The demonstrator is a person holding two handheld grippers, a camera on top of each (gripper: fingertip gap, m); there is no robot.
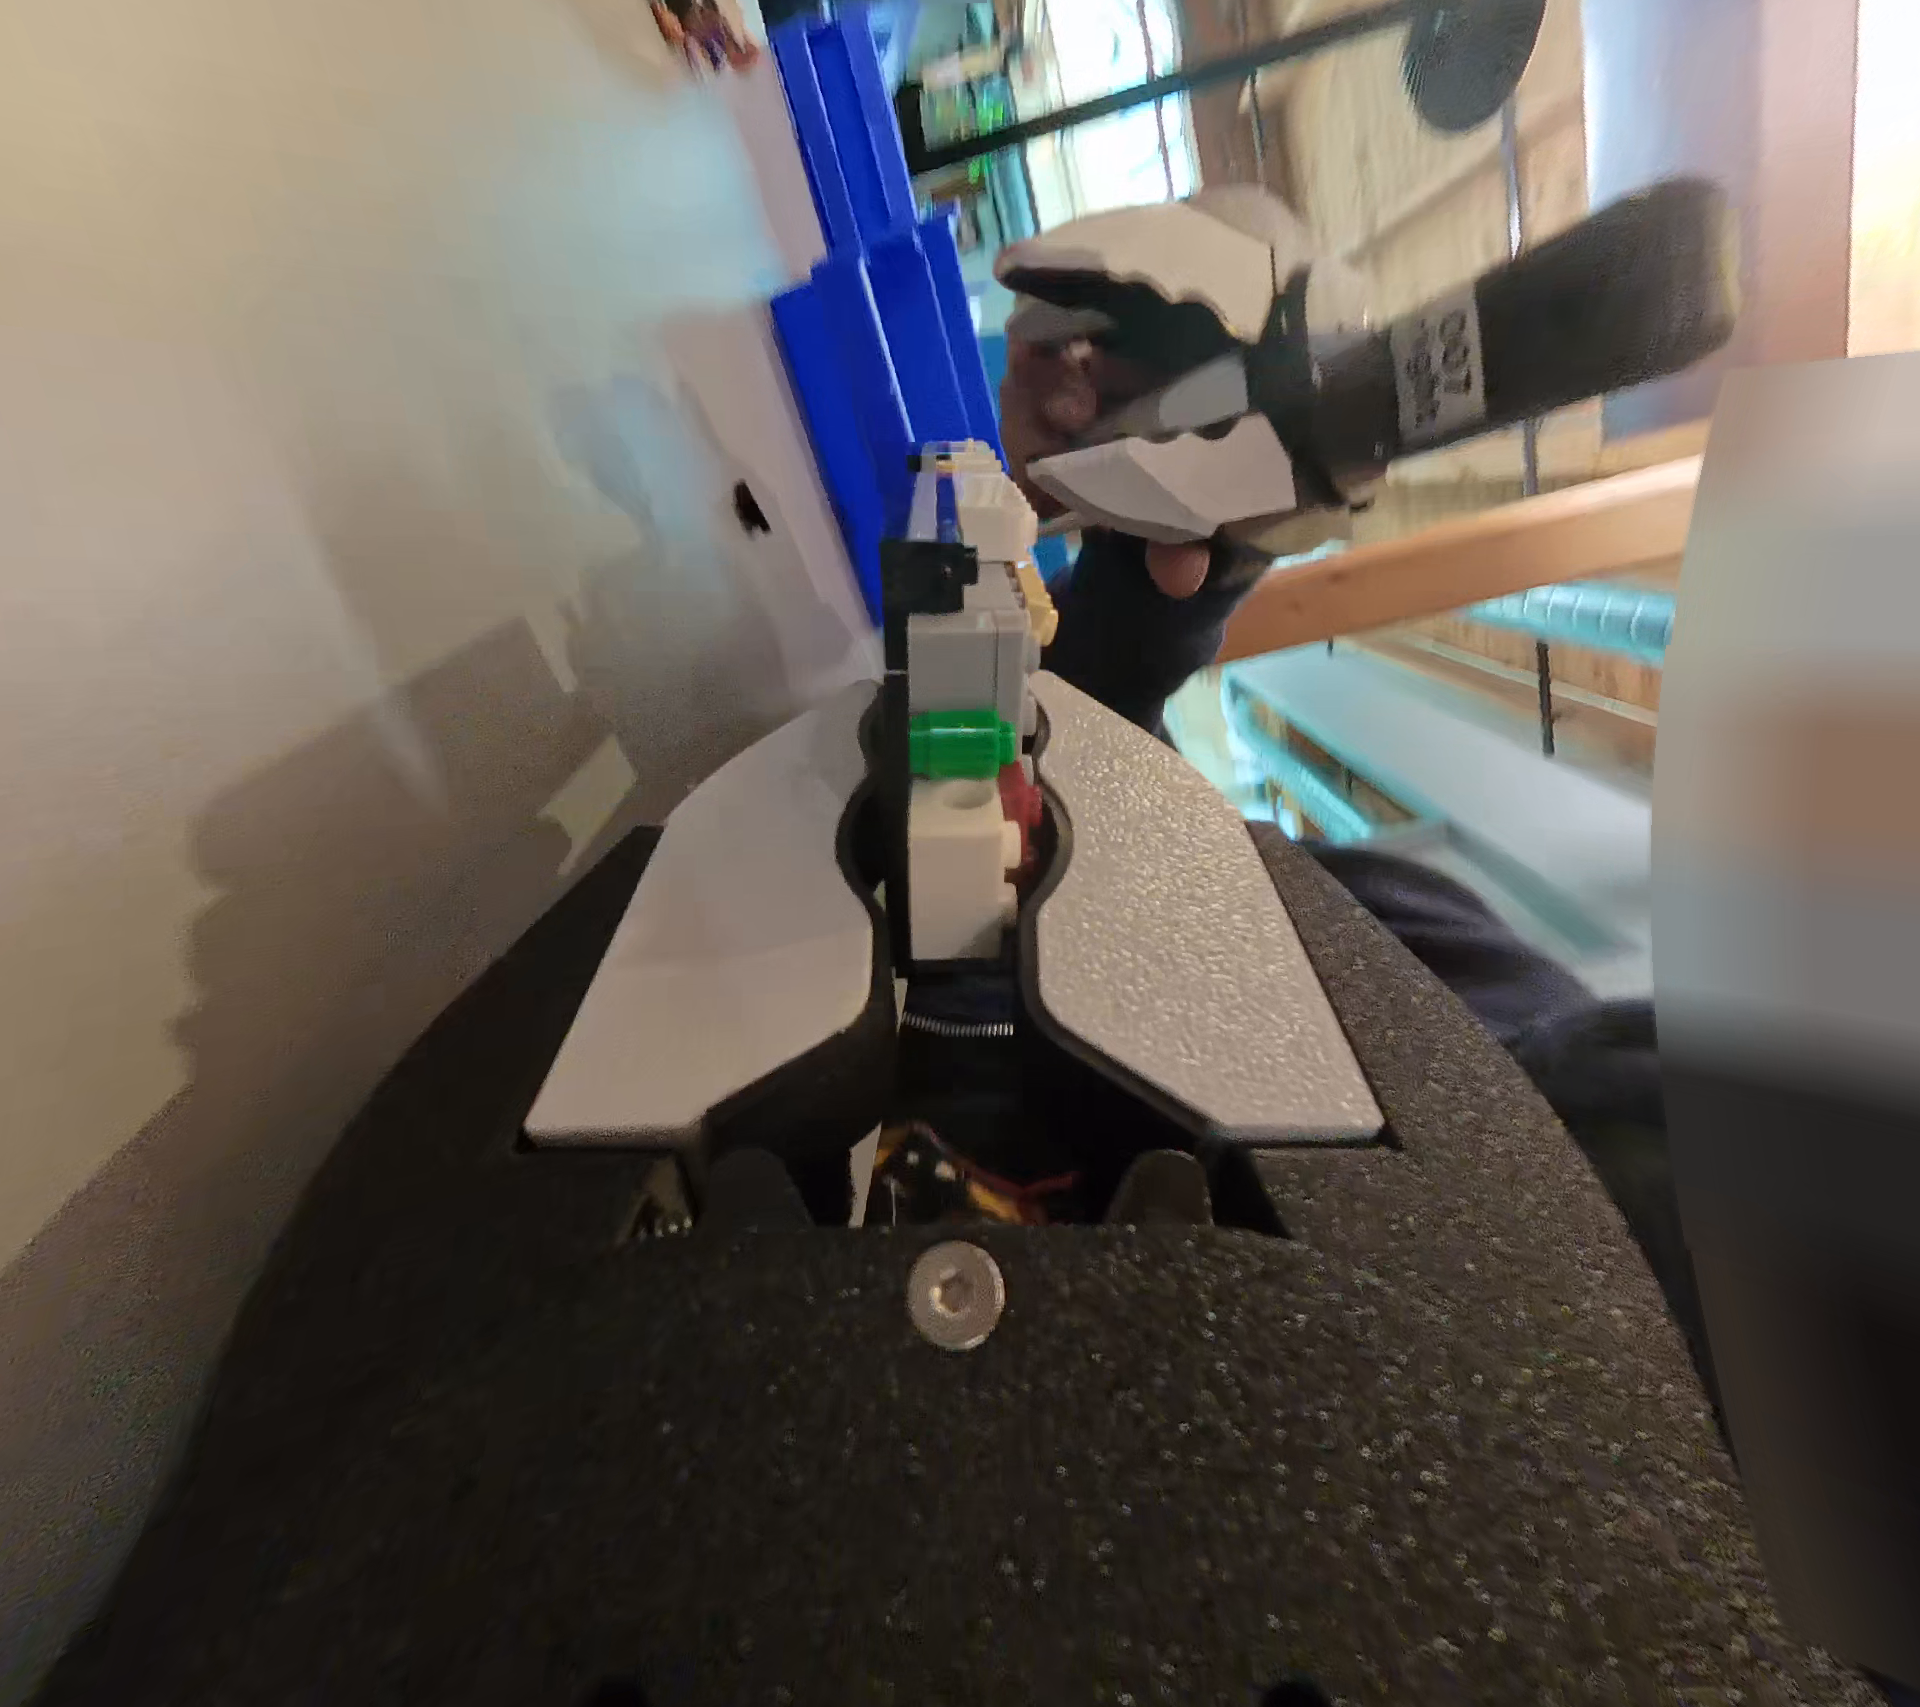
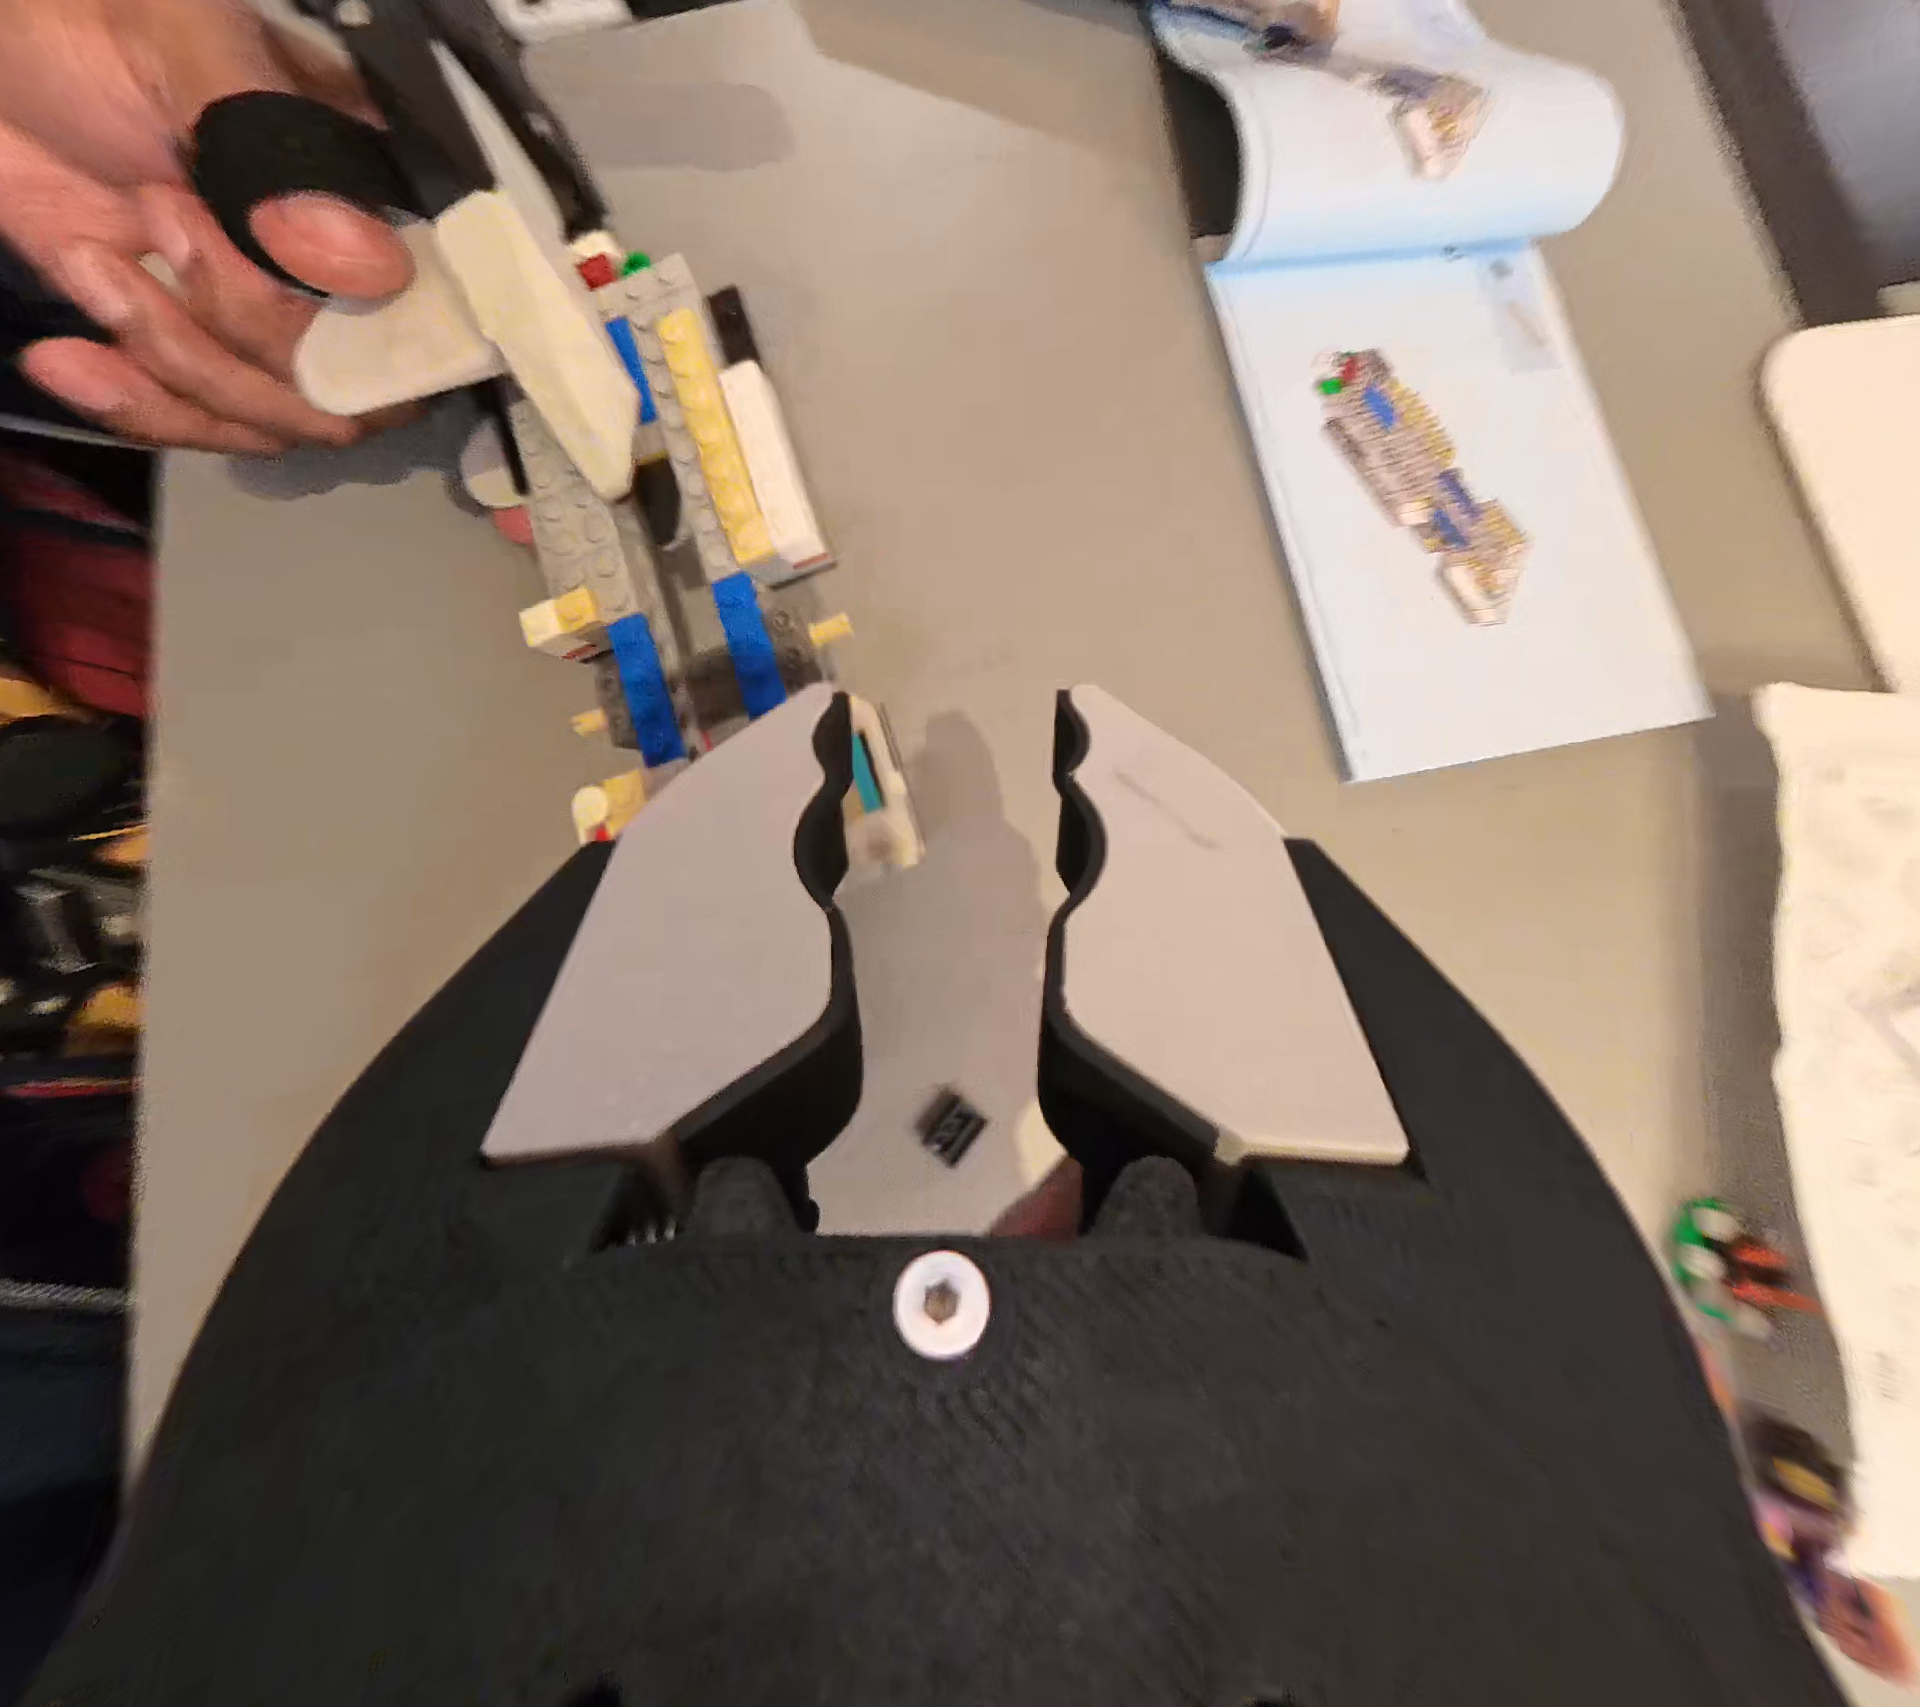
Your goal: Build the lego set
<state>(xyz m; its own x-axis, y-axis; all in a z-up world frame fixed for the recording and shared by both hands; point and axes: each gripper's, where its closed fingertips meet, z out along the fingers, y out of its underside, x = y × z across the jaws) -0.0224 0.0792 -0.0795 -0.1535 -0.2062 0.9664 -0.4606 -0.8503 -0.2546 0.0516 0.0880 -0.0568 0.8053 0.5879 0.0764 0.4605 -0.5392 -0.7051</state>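
Two grippers work over the grey table (image 2: pixel 1039 307). We see the left gripper (image 1: pixel 961 784) pinching one end of a long brick model (image 1: pixel 961 649), its pads pressed on the stacked grey, green and white bricks. In the right wrist view the model (image 2: pixel 665 494) stretches along the table top toward the right gripper (image 2: pixel 945 774), whether resting on it or held just above we cannot tell. The right gripper stands spread, its pads bare; a small white and teal piece (image 2: pixel 883 784) at the model's near end lies against the inner face of its left finger (image 2: pixel 717 878), with no pad opposite it. We judge the model light and rigid, yet fragile at its stud joints and thin protruding pegs. Grip across the thick stacked core, never the overhanging plates. An open booklet (image 2: pixel 1455 514) lies to the right, well apart.
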